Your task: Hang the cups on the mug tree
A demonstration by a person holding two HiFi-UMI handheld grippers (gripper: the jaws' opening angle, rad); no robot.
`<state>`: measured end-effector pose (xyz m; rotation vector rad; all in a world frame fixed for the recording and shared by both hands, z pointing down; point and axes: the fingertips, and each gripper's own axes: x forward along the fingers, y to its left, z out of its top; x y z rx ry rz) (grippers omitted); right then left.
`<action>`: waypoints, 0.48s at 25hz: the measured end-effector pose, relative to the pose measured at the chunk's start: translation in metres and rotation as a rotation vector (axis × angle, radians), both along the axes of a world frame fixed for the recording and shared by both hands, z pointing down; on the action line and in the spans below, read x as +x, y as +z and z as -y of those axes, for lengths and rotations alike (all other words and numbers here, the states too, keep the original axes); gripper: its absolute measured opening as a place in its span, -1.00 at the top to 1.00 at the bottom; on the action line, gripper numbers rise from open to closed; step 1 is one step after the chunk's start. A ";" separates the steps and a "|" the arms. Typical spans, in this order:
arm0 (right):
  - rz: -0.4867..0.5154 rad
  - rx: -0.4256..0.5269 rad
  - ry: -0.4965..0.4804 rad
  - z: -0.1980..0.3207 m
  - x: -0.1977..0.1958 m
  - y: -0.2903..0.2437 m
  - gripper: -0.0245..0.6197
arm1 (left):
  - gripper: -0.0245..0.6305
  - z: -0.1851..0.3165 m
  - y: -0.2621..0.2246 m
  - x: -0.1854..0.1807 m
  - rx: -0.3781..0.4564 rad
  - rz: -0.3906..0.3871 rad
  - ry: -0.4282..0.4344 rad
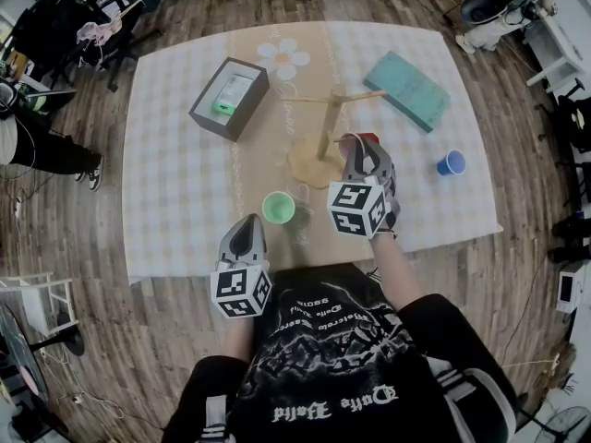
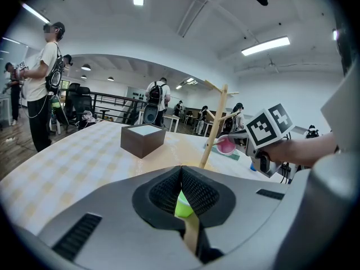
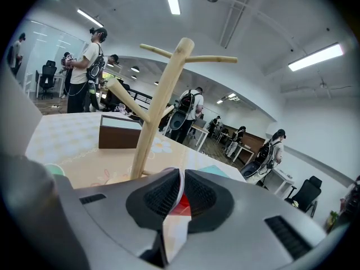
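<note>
Table [image 1: 175, 183]: wide bare cloth left of mug tree [image 1: 325, 127], near edge w/ little room. R gripper [image 1: 360, 148] just right of tree base, jaws nipped narrow on red cup [image 1: 369, 139] rim. L gripper [image 1: 247, 224] front-left of tree, jaws fully together, empty; green cup [image 1: 278, 208] just beside it.
</note>
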<state>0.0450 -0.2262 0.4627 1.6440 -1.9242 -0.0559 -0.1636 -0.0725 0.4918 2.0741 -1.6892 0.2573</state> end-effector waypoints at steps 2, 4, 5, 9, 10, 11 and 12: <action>0.000 0.000 -0.008 0.000 -0.005 0.002 0.80 | 0.86 0.000 0.001 -0.001 -0.001 -0.001 0.000; -0.005 0.002 -0.024 0.000 -0.010 0.002 0.80 | 0.86 0.000 0.002 -0.002 -0.001 -0.003 0.000; -0.009 0.004 -0.033 0.001 -0.013 0.001 0.80 | 0.86 0.000 0.002 -0.002 -0.002 -0.004 -0.001; -0.010 0.012 -0.049 -0.001 -0.022 0.000 0.79 | 0.86 0.001 0.003 -0.004 -0.004 -0.005 -0.004; -0.011 0.013 -0.053 -0.001 -0.024 0.000 0.79 | 0.86 0.001 0.002 -0.004 -0.004 -0.004 -0.004; -0.011 0.014 -0.057 -0.001 -0.026 -0.001 0.79 | 0.86 0.001 0.002 -0.004 -0.004 -0.004 -0.003; -0.011 0.015 -0.059 -0.001 -0.028 -0.001 0.78 | 0.86 0.002 0.002 -0.004 -0.004 -0.003 -0.003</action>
